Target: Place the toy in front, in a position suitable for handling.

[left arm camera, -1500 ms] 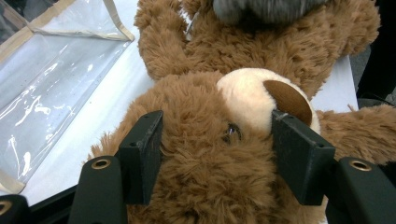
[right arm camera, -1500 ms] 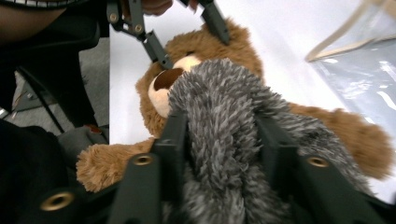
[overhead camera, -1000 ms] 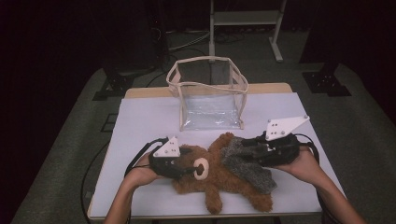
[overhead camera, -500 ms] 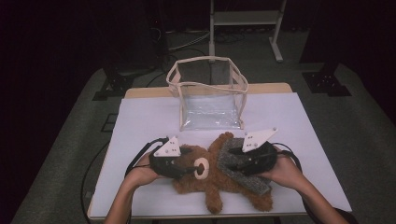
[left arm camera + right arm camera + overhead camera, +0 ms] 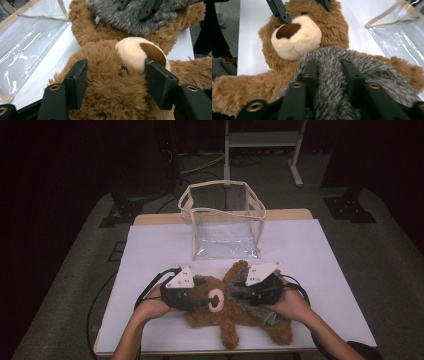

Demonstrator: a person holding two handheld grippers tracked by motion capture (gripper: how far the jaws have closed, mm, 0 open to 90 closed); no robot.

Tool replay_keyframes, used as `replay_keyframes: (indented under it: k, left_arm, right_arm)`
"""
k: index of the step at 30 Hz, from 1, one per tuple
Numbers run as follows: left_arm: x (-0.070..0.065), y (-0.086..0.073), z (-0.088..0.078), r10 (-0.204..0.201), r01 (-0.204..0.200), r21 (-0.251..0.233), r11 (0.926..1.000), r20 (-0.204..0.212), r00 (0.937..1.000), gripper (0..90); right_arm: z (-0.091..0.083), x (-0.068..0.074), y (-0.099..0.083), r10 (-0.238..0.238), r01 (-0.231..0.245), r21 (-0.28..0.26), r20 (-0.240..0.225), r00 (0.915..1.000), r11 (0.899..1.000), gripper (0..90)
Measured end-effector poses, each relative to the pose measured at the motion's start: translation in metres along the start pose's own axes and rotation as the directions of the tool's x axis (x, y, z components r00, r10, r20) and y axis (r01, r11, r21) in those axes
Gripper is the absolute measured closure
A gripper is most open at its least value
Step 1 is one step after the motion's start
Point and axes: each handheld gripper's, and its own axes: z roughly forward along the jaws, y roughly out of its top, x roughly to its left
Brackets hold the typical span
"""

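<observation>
— What are the two grippers working on?

— A brown plush teddy bear (image 5: 227, 312) with a cream muzzle, lying on its back on the white-covered desk (image 5: 320, 260), wearing a grey furry vest (image 5: 362, 75). The left gripper (image 5: 117, 85) has the bear's head between its jaws, which press into the fur on either side beside the muzzle, so it is pinching the head. The right gripper (image 5: 329, 75) has just been closing its jaws; a fold of the grey vest now bulges up between them, pinched.

— How will the toy handle?

— Light and very soft, I'd judge. The stuffing gives under the jaws, so a shallow bite would slide off the pile. The limbs will flop when it is lifted.

— Where should the hold be?

— Deep on the head, as the left jaws have it, with the bulk fully between them. The vest is loose cloth: gripping it alone may pull the garment rather than carry the body.

— And beyond the jaws?

— A clear plastic bag with beige trim (image 5: 225, 222) stands open past the bear, near its arm.
</observation>
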Motion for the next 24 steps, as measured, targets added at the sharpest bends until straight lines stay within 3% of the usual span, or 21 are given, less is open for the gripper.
replay_keyframes:
  k: [5, 9, 12, 15, 21, 24]
  left_arm:
    - [0.000, 0.001, 0.001, -0.012, 0.012, -0.014, 0.9998, -0.012, 0.9999, 37.9]
    - [0.002, 0.000, 0.001, -0.025, 0.025, -0.013, 0.9996, -0.018, 0.9995, 37.9]
    - [0.003, 0.000, 0.002, -0.028, 0.028, -0.014, 0.9995, -0.020, 0.9994, 37.8]
    - [0.004, 0.001, 0.003, -0.030, 0.030, -0.013, 0.9995, -0.020, 0.9994, 37.6]
    - [0.004, 0.002, 0.005, -0.038, 0.037, -0.013, 0.9992, -0.025, 0.9990, 37.2]
    - [0.005, 0.001, 0.004, -0.043, 0.043, -0.013, 0.9990, -0.029, 0.9987, 37.2]
  right_arm:
    - [-0.017, -0.007, -0.011, 0.059, -0.059, -0.037, -0.020, 0.9981, 0.998, 75.4]
    - [-0.036, -0.013, -0.024, 0.102, -0.101, -0.050, 0.016, 0.9947, 0.994, 75.7]
    - [-0.051, -0.017, -0.041, 0.155, -0.153, -0.054, 0.035, 0.9872, 0.987, 75.9]
    - [-0.060, -0.018, -0.055, 0.206, -0.204, -0.074, 0.021, 0.9783, 0.976, 75.9]
    - [-0.057, -0.004, -0.047, 0.185, -0.189, -0.127, -0.043, 0.9818, 0.974, 76.0]
    - [-0.045, 0.010, -0.025, 0.124, -0.145, -0.159, -0.137, 0.9828, 0.977, 76.0]
